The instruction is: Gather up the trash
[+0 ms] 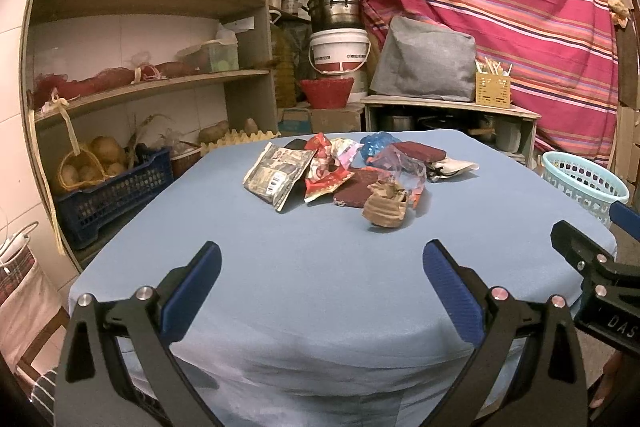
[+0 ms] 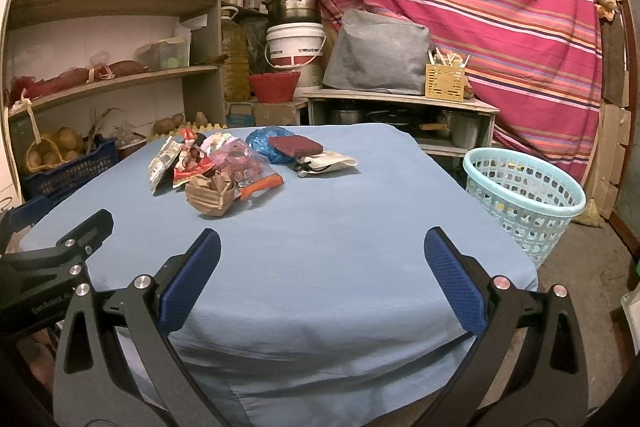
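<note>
Blue tablecloth (image 1: 320, 287), trash pile (image 1: 344, 175) seemingly beyond fingers (image 1: 196, 291)

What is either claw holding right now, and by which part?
Nothing. The left claw and right claw are open over the table, short of the trash pile.

Blue-clothed tabletop (image 1: 320, 287) with a litter pile toward 12 o'clock.

On it lay a crumpled brown paper bag (image 1: 385, 205), nearest; a silver wrapper (image 1: 276, 173) at its 10 o'clock; red wrappers (image 1: 326, 173); a blue plastic bag (image 1: 376, 143) and a maroon pad (image 1: 420, 151) at the far side.
</note>
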Motion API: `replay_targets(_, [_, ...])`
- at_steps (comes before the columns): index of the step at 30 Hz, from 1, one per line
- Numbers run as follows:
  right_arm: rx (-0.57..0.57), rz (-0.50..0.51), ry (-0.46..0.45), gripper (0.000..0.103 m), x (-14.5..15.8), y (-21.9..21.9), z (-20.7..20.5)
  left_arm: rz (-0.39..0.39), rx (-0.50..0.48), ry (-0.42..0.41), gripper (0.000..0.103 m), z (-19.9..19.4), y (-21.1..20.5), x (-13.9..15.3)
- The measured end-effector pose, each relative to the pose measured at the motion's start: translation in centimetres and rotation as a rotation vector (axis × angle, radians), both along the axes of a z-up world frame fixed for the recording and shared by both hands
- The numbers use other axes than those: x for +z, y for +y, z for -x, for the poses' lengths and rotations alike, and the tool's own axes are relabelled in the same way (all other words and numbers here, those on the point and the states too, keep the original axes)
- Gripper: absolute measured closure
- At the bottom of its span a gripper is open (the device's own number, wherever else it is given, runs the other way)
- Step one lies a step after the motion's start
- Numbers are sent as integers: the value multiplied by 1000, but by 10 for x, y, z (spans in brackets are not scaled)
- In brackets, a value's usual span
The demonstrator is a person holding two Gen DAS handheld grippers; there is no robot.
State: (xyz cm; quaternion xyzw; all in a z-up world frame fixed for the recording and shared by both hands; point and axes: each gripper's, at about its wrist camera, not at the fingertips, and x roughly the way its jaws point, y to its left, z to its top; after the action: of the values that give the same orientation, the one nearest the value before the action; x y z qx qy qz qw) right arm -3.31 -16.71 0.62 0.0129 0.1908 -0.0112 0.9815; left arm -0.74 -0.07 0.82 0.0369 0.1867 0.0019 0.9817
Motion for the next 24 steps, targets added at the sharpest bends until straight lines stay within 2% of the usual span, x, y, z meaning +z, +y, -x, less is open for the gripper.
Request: replay_targets(24, [-10,-3,3,4,-3,-7,-1,1,1,0,5,0,0,1])
